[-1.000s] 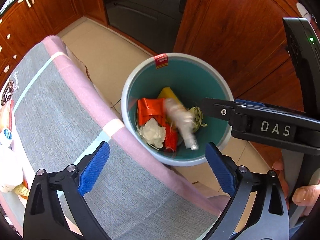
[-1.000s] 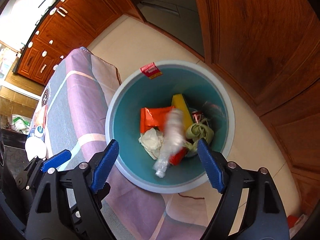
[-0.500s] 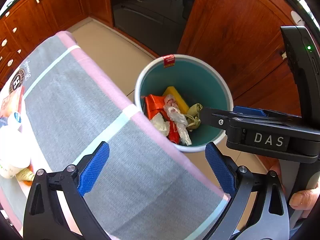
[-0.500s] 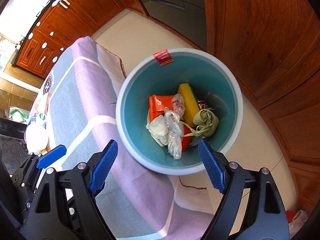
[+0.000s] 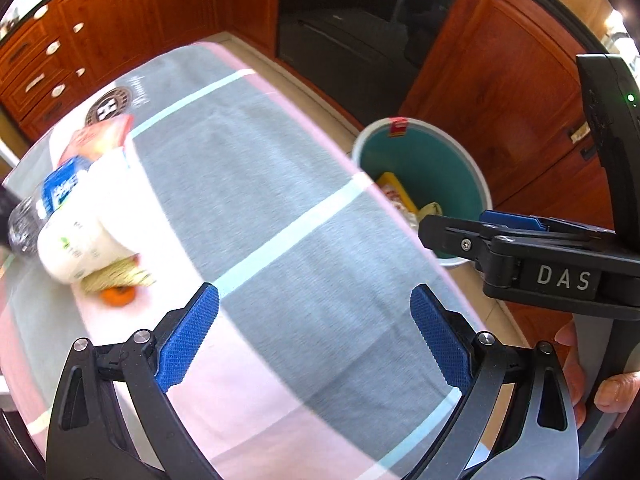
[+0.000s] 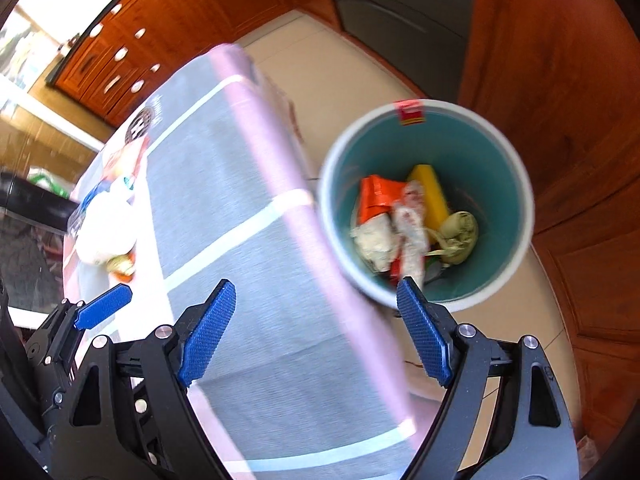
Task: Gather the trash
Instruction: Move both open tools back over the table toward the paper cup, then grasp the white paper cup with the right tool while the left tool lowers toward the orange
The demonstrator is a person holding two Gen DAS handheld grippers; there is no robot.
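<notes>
My left gripper (image 5: 314,336) hangs open and empty over the grey and pink tablecloth (image 5: 280,184). My right gripper (image 6: 316,332) is also open and empty, above the table's edge beside the teal bin (image 6: 518,184). In the bin lie a crushed clear bottle (image 6: 412,228), an orange wrapper (image 6: 376,196), a yellow piece (image 6: 432,192), a green wad (image 6: 460,232) and white tissue (image 6: 374,240). At the table's far left sit a white container (image 5: 80,236), a bottle with a blue label (image 5: 48,196), a red and white packet (image 5: 100,136) and an orange scrap (image 5: 118,296).
The bin (image 5: 478,172) stands on the tiled floor against wooden cabinets (image 5: 500,80). A dark oven front (image 5: 352,20) lies beyond the table. More drawers (image 5: 48,64) line the far left. A person's hand (image 5: 608,392) holds the right gripper's handle.
Both grippers have drawn back from over the bin and up, toward the table. The clear bottle that was falling now lies in the bin. The trash at the table's far left has come fully into view.
</notes>
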